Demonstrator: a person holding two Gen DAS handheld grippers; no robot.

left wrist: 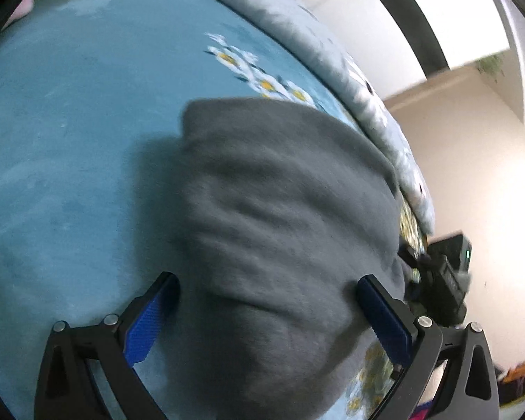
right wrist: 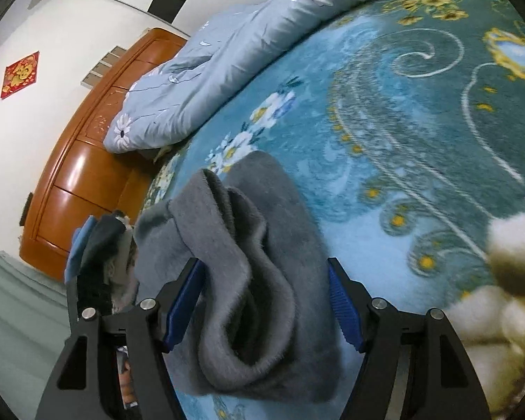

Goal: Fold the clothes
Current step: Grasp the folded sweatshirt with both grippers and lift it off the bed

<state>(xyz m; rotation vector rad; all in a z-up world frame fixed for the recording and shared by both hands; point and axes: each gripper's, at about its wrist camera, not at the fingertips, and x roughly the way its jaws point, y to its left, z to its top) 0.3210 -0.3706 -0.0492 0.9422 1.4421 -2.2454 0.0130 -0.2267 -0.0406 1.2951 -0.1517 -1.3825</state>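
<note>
Both the left claw and right claw gape wide around the grey garment at mid-frame on the blue bed, gripping nothing.

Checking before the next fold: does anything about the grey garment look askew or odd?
Yes. The grey garment is bunched in thick rolled folds between the open fingers of the right hand-held gripper, not flat on the blue floral bedspread. No damage shows.

The left gripper has a matte black angular frame with triangular cut-outs, round silver screw heads at the joints, and ribbed blue pads lining its fingers. The right gripper is built alike: black frame, silver screws, ribbed blue pads.
</note>
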